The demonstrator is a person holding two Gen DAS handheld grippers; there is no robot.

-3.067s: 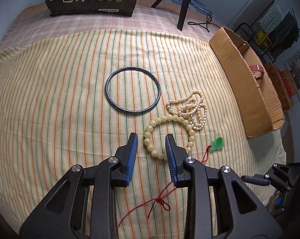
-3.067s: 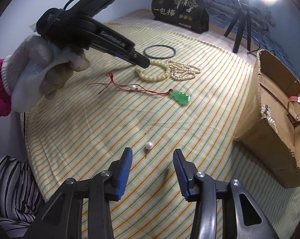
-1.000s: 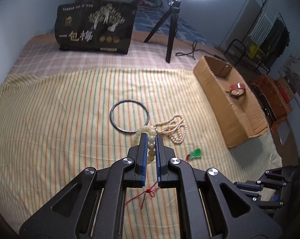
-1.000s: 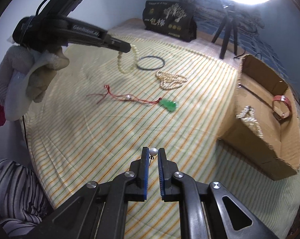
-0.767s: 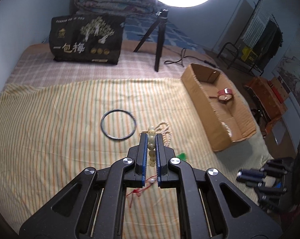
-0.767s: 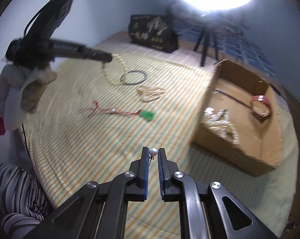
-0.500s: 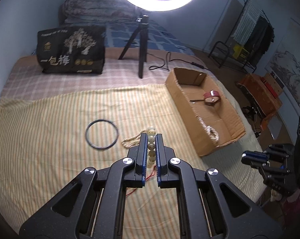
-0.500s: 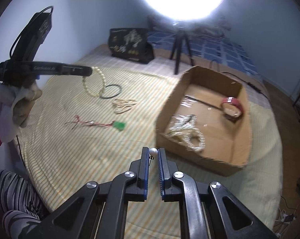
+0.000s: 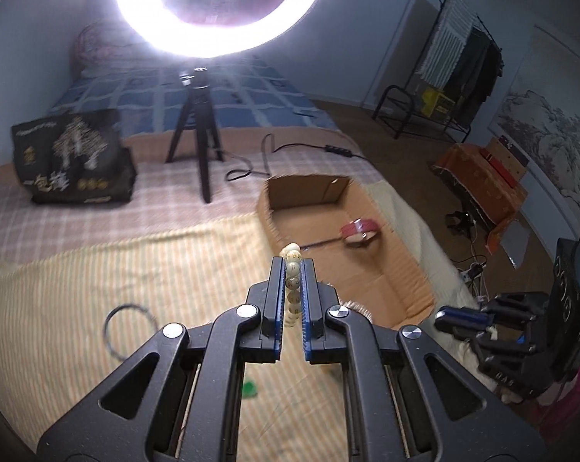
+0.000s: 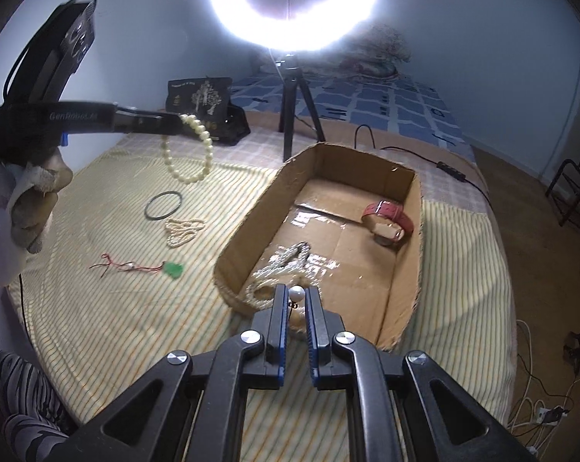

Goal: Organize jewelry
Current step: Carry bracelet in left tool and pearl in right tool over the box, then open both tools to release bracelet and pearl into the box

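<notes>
A: Which step is running?

B: Transport to the cardboard box (image 10: pixel 247 208) — both hands are carrying. The left gripper (image 9: pixel 293 292) is clamping the cream bead bracelet (image 10: pixel 188 150); the right gripper (image 10: pixel 297 308) is pinching the pearl earring (image 10: pixel 297 293).

A: Position relative to the jaws?

B: The pearl is sitting at the very tips, stud pointing down, over the box's near-left rim. The bracelet is dangling from the left jaws, above the striped bedspread (image 10: pixel 109 300), left of the box.

A: Next?

B: I'm guessing advance until each is clear over the box floor, then release — the bangle (image 10: pixel 163 206), pearl strand (image 10: pixel 183 231) and jade pendant (image 10: pixel 173 268) are waiting on the bedspread.
</notes>
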